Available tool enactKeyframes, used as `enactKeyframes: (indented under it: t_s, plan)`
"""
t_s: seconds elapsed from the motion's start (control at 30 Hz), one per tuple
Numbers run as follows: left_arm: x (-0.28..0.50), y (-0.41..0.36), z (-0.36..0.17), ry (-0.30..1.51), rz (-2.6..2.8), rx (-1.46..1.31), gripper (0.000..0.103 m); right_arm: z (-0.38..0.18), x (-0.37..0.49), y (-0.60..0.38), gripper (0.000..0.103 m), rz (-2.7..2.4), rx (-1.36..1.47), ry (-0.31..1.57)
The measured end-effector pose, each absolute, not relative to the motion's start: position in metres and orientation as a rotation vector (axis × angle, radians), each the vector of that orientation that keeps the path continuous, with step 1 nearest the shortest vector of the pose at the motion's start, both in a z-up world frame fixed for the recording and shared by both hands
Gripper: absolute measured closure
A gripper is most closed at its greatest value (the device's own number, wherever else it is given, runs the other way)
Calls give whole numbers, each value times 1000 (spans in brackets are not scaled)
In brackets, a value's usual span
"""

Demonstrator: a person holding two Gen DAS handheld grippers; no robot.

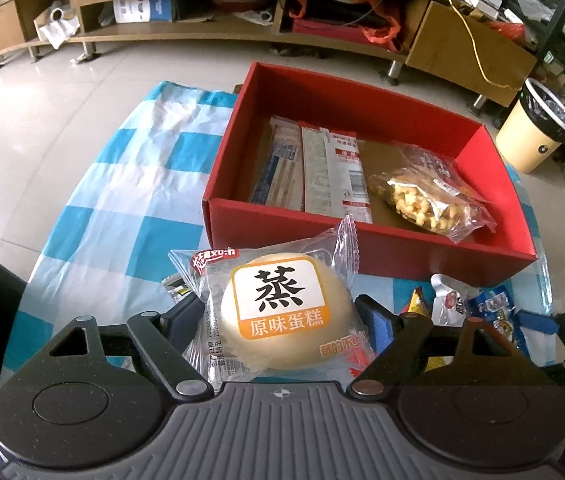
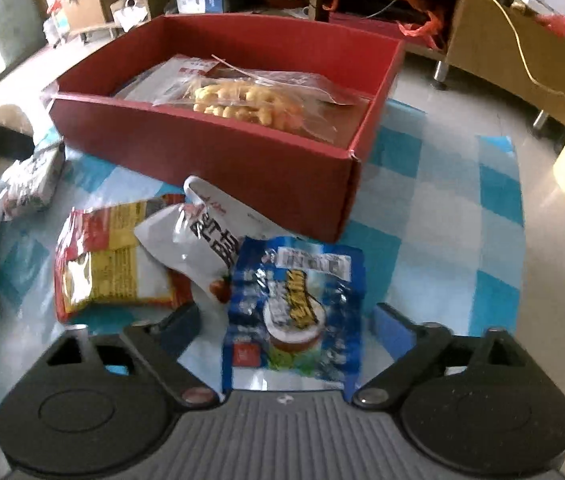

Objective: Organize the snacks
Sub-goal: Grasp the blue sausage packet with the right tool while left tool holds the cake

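My left gripper point(image 1: 280, 316) is shut on a clear-wrapped steamed cake point(image 1: 282, 312), a pale round bun with an orange and white label, held just in front of the red box point(image 1: 362, 248). In the box lie flat packets point(image 1: 314, 168) and a clear bag of yellow puffs point(image 1: 422, 200). My right gripper point(image 2: 286, 320) stands open over a blue snack packet point(image 2: 298, 304) lying on the cloth, with a gap showing on each side of it. Beside the blue packet lie a white packet point(image 2: 202, 248) and a yellow and red packet point(image 2: 110, 264). The red box point(image 2: 202, 148) stands behind them.
A blue and white checked cloth point(image 1: 122, 200) covers the tiled floor. More packets point(image 2: 34, 180) lie at the left. A cream bin point(image 1: 538, 128) stands right of the box. A long, low wooden shelf unit point(image 1: 202, 28) full of clutter runs along the back.
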State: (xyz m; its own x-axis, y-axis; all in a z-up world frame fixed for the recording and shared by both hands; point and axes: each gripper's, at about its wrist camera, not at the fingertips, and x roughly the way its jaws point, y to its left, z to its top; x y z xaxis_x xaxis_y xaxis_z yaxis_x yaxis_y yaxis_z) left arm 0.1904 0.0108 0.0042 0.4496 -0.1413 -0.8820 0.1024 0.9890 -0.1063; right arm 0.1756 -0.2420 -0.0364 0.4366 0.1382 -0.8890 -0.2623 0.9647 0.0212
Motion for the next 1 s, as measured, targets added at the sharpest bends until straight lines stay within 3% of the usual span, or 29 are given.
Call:
enactKeyframes:
  t_s: [0.07, 0.13, 0.5, 0.6, 0.63, 1.0]
  plan:
    - [191, 12, 6, 1093, -153, -50, 17, -34, 169, -246, 31, 240, -114, 1094]
    - [191, 13, 7, 1093, -157, -59, 17, -31, 162, -249, 35, 232, -100, 1096]
    - [188, 9, 9, 1091, -188, -60, 16, -27, 116, -246, 34, 232, -74, 1130]
    - [187, 8, 9, 1094, -190, -58, 16, -30, 119, -243, 5, 267, -49, 1129]
    - [187, 7, 9, 1094, -193, -56, 16, -34, 121, -241, 0, 294, -29, 1135]
    - [188, 4, 2, 1109, -191, -39, 16, -42, 122, -231, 0, 211, -95, 998]
